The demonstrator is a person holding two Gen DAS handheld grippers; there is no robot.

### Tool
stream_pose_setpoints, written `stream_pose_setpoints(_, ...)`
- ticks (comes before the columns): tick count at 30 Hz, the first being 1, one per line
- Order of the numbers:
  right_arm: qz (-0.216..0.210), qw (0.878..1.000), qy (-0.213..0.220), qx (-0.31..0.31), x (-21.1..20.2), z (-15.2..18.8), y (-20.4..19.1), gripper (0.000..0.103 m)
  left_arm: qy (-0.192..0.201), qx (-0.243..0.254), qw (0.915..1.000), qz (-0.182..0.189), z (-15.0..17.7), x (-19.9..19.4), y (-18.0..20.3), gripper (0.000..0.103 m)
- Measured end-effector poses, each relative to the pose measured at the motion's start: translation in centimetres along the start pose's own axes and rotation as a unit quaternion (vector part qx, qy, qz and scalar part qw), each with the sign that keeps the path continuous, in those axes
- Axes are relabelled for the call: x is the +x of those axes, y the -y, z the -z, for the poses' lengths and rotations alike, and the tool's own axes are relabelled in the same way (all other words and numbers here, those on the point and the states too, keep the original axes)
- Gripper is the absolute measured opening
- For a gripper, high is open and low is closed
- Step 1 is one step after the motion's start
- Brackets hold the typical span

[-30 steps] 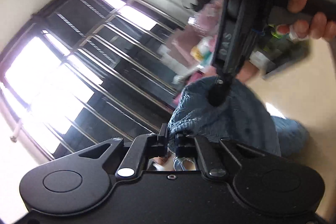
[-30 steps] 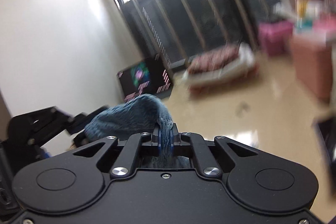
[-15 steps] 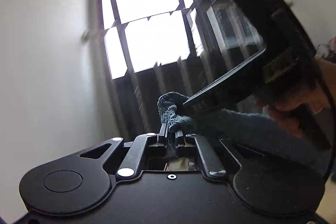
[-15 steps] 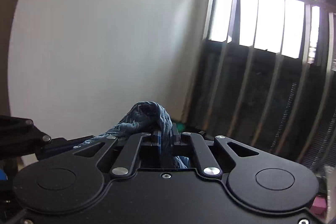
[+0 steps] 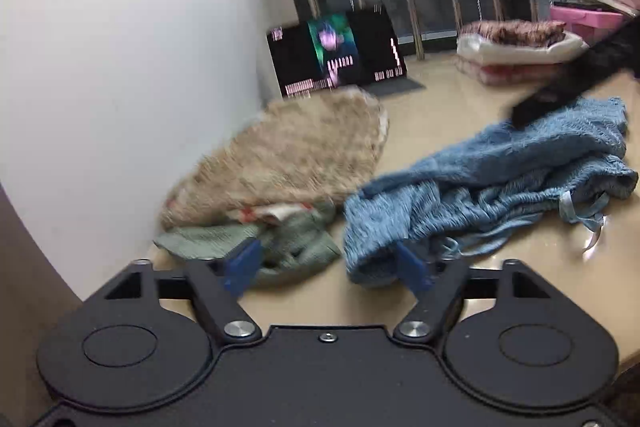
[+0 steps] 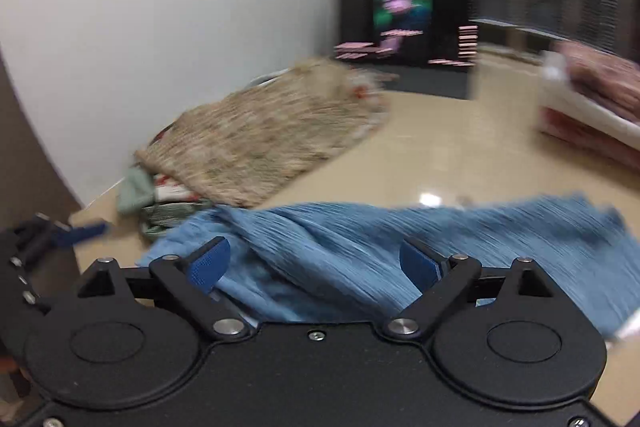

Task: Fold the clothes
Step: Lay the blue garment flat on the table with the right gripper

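The left gripper [image 5: 327,267] has its jaws spread wide; they have just been opening, and nothing is pinched between the blue pads [image 5: 242,266]. Its right pad touches or covers the near edge of the blue knit garment [image 5: 492,179]; which of the two I cannot tell. The right gripper [image 6: 316,267] is also spread, its jaws have just been opening too, and the blue garment lies loose in the gap between them without being pressed.

The garment is crumpled on the shiny beige surface [image 5: 448,107], on the right side in the left wrist view. To its left, touching or almost touching, is a green cloth [image 5: 288,247], and behind that lies a beige woven piece [image 5: 296,155] near the white wall [image 5: 120,47]. Far behind, a dark box with a colourful picture [image 5: 336,55] stands on the floor. The pictures are blurred.
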State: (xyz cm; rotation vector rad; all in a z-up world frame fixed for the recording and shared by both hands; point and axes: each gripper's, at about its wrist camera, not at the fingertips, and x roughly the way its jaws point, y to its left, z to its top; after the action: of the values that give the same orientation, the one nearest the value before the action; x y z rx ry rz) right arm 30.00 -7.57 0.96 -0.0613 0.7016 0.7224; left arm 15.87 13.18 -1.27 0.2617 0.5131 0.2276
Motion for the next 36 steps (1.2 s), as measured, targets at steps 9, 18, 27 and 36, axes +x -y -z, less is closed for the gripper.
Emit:
stream_pose_setpoints(9,0.103,0.991,0.04,0.071,-8.2,7.8,5.1,0.097,0.007,0.023,0.9996,0.012,1.5,-2.8,0.1,0.099)
stream_pose_setpoints(18,0.178,0.983,0.045,0.025,-5.4,10.5,3.2,0.102,0.004,-0.047,0.9982,0.035,3.0,-5.5,-1.2,0.103)
stream_pose_setpoints(27,0.231,0.97,0.036,0.07,-0.9,8.6,2.9,0.058,-0.003,-0.034,0.9993,0.013,4.7,-7.8,-2.3,0.103)
stream_pose_setpoints(36,0.178,0.972,0.131,0.086,-6.9,8.9,2.9,0.003,-0.004,-0.025,0.9992,0.032,4.6,-7.8,-1.4,0.103)
